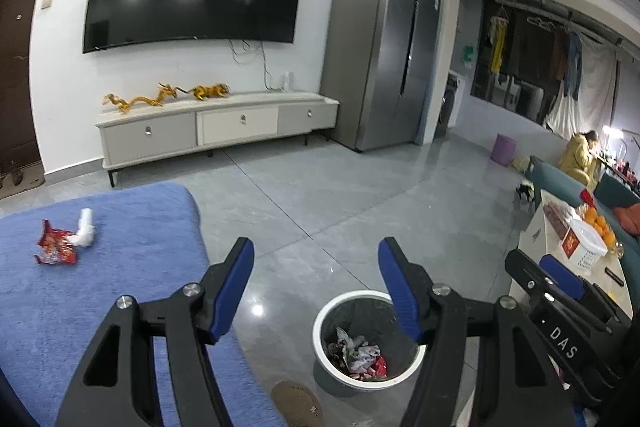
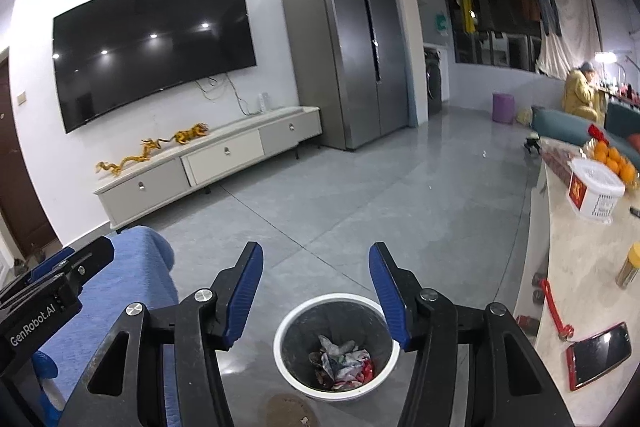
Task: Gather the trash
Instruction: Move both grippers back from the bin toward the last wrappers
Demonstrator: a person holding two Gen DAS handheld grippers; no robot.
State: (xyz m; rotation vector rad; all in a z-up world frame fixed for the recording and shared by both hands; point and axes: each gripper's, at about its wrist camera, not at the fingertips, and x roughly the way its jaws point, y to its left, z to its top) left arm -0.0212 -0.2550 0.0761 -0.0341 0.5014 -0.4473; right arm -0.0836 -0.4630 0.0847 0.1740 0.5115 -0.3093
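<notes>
A white-rimmed trash bin [image 1: 326, 323] stands on the grey floor with crumpled wrappers [image 1: 358, 353] inside; it also shows in the right wrist view [image 2: 288, 327]. My left gripper [image 1: 316, 259] is open and empty above the bin. My right gripper [image 2: 316, 263] is open and empty above the bin too; it shows at the right of the left wrist view [image 1: 560, 271]. A red snack wrapper [image 1: 56, 243] and a crumpled white tissue [image 1: 85, 231] lie on the blue cloth-covered surface [image 1: 120, 267] to the left.
A marble-topped table [image 2: 580, 267] at the right holds a phone [image 2: 598, 355], a red tool, a jar, a white box and oranges. A TV cabinet [image 1: 216, 127], a fridge [image 1: 380, 51] and a seated person [image 2: 580, 91] are farther off. A brown stain [image 1: 296, 403] marks the floor beside the bin.
</notes>
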